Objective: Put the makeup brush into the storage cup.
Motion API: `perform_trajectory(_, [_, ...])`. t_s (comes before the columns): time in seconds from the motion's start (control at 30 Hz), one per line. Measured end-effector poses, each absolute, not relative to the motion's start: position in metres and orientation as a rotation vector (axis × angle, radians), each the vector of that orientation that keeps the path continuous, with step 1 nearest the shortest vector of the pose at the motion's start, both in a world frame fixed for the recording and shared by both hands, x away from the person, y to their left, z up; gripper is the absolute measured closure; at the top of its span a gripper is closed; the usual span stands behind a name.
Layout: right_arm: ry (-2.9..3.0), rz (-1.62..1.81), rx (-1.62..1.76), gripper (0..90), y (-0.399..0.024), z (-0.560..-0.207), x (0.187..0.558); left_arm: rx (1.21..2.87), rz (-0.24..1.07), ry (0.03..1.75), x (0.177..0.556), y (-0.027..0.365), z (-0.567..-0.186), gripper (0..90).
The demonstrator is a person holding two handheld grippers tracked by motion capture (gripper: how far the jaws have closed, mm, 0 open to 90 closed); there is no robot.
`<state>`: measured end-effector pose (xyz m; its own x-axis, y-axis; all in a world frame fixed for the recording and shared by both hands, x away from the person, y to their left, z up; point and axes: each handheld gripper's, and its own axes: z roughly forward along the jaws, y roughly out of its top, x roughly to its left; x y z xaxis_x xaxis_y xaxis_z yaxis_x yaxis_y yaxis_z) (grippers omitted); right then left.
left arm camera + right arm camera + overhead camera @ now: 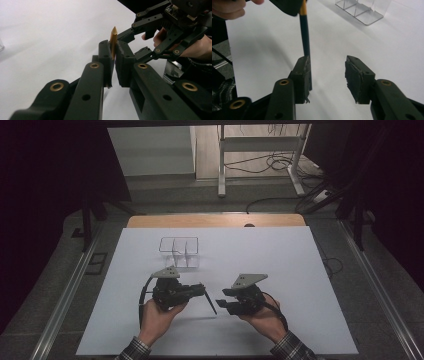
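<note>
High view: a dark pen [209, 302] is clamped by the left gripper [201, 289], slanting toward five o'clock.

Left gripper view: its gold tip [113, 41] juts at twelve.

Right gripper view: the right gripper [328, 75] is open, so the pen could be knocked loose.

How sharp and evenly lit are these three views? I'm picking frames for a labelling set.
High view: the white table is evenly lit, the surroundings dark; the pen casts a faint shadow. Left gripper view: near jaws soft, the gold pen tip crisp, the white background washed out. Right gripper view: the clear organizer at top is blurry and glary; the right gripper throws a soft shadow.
</note>
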<state>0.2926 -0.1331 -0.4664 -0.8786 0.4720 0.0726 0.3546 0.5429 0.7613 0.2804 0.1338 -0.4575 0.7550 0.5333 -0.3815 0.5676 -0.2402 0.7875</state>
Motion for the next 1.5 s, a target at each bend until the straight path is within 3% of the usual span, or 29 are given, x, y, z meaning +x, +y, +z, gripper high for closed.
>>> perform_trajectory(0.93, [2.636, 1.153, 0.776, 25.7, -0.153, -0.469, 0.295, 1.913, 0.063, 0.877, 0.284, 0.157, -0.44, 84.2])
perform_trajectory(1.5, [2.599, 1.126, 0.801, 18.1, -0.168, -0.47, 0.29, 1.906, 0.086, 0.91, 0.291, 0.169, -0.44, 84.2])
